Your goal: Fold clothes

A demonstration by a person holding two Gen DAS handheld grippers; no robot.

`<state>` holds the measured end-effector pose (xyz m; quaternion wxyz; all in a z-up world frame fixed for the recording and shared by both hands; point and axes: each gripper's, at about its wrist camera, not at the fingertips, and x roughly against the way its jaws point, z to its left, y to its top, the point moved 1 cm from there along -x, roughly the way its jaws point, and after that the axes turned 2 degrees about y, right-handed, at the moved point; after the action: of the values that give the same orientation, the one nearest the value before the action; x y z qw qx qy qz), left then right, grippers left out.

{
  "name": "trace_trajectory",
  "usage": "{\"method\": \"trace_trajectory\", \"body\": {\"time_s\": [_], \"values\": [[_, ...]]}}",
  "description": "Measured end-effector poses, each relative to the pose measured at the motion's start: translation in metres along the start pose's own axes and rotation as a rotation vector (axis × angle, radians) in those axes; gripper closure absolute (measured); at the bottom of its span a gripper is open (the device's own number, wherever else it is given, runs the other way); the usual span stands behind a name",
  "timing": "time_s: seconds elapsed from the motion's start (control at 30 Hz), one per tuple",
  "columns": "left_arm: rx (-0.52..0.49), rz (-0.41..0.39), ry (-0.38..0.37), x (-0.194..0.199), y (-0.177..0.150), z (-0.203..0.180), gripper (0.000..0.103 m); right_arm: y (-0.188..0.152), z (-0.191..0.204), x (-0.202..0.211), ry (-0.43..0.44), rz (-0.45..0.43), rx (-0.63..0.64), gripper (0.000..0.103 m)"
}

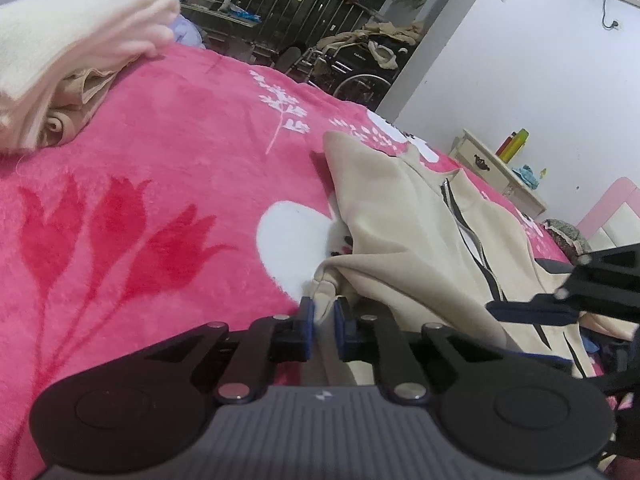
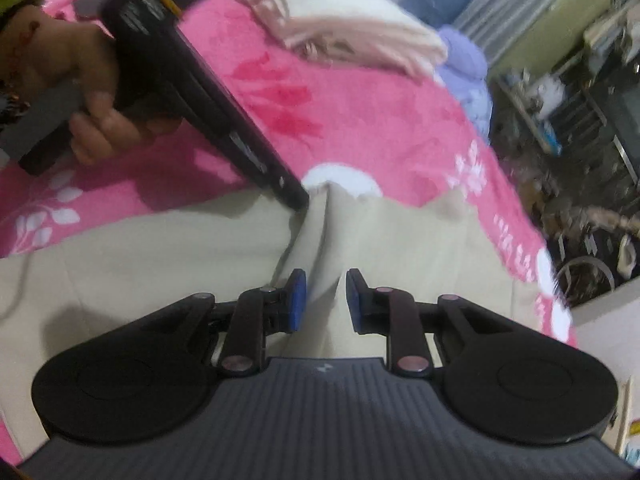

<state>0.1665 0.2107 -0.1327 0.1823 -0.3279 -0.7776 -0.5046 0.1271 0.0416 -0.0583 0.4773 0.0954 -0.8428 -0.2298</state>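
A beige zip-up jacket lies crumpled on a pink floral blanket. In the left wrist view my left gripper is shut on a cuff-like edge of the jacket, and the fabric rises in a ridge from its blue pads. The right wrist view shows the same jacket spread below my right gripper, which stands open over a fold, with fabric visible in the gap. The left gripper, held by a hand, pinches the jacket's far edge. The right gripper shows at the right edge of the left view.
A stack of folded cream and tan clothes sits at the blanket's far left. Beyond the bed are a wheelchair draped with cloth, metal railings, and a white nightstand with bottles. A lilac bundle lies by the pile.
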Motion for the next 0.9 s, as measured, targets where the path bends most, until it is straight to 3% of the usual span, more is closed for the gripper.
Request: {"method": "trace_trajectory", "body": {"time_s": [0.1,0.23,0.27,0.3,0.33,0.47,0.57,0.67,0.73,0.8,0.9], "values": [[0.006,-0.004,-0.002,0.001,0.000,0.000,0.091,0.003,0.010,0.005,-0.002,-0.021,0.038,0.081],[0.010,-0.012,-0.020,0.004,0.001,0.000,0.090,-0.006,0.009,-0.019,0.009,0.063,0.020,0.081],[0.007,-0.007,-0.026,0.004,0.001,0.000,0.089,-0.008,0.003,-0.023,0.010,0.076,-0.010,0.085],[0.004,-0.001,-0.030,0.006,0.001,0.000,0.089,-0.008,-0.006,-0.023,0.010,0.068,-0.056,0.100],[0.000,0.001,-0.027,0.008,0.001,0.000,0.086,-0.007,-0.016,-0.018,0.011,0.048,-0.113,0.103],[-0.043,-0.058,0.012,0.029,-0.001,-0.005,0.082,-0.002,-0.064,0.006,0.060,-0.035,-0.381,0.103],[-0.083,-0.097,-0.027,0.044,-0.003,-0.016,0.080,0.000,-0.082,0.014,0.091,-0.076,-0.458,0.103],[-0.112,-0.077,-0.049,0.041,-0.007,-0.027,0.080,-0.001,-0.076,0.005,0.164,-0.050,-0.472,0.101],[-0.122,-0.054,-0.048,0.034,-0.010,-0.031,0.080,0.002,-0.059,-0.005,0.166,-0.026,-0.403,0.096],[-0.119,-0.038,-0.052,0.029,-0.012,-0.032,0.080,0.005,-0.044,-0.018,0.163,-0.010,-0.321,0.078],[-0.121,-0.032,-0.048,0.026,-0.014,-0.033,0.081,0.007,-0.030,-0.034,0.125,0.014,-0.212,0.069]]}}
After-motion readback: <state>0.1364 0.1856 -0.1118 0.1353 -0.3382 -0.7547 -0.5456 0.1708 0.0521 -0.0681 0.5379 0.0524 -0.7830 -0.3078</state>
